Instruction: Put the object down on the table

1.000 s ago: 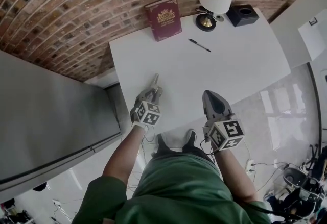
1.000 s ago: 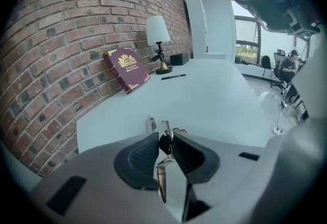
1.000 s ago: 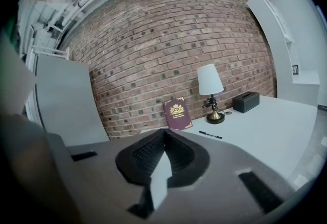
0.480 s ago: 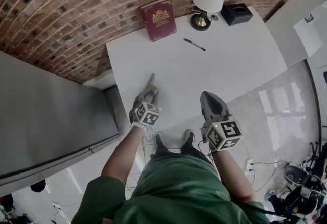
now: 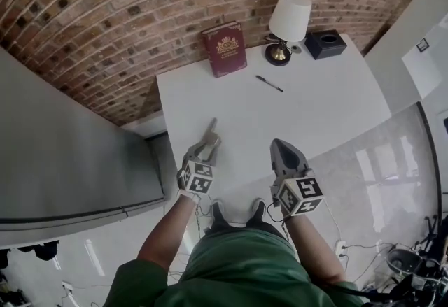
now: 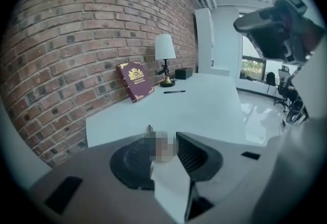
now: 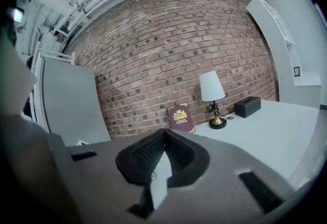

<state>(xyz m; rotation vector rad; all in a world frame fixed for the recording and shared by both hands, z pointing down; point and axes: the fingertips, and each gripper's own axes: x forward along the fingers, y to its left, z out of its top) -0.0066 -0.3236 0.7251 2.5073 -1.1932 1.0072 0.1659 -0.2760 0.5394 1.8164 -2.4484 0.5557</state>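
A slim grey stick-like object point(image 5: 211, 130) pokes forward out of my left gripper point(image 5: 205, 147), which is shut on it over the near left corner of the white table point(image 5: 329, 110). In the left gripper view only the object's tip point(image 6: 148, 129) shows clearly between the jaws of the left gripper point(image 6: 163, 147); the rest is blurred over. My right gripper point(image 5: 281, 147) hovers at the table's near edge, shut with nothing in it. In the right gripper view, the right gripper point(image 7: 163, 155) has its dark pads pressed together.
A maroon book point(image 5: 225, 49) leans on the brick wall. Beside it stand a white-shaded lamp point(image 5: 289, 19) and a black box point(image 5: 325, 43). A black pen point(image 5: 269, 83) lies mid-table. A tall grey cabinet point(image 5: 70, 159) stands left of the table.
The head view has shifted, so the table sits lower in the frame. Both grippers stay by the near edge, and the left one still holds the slim object.
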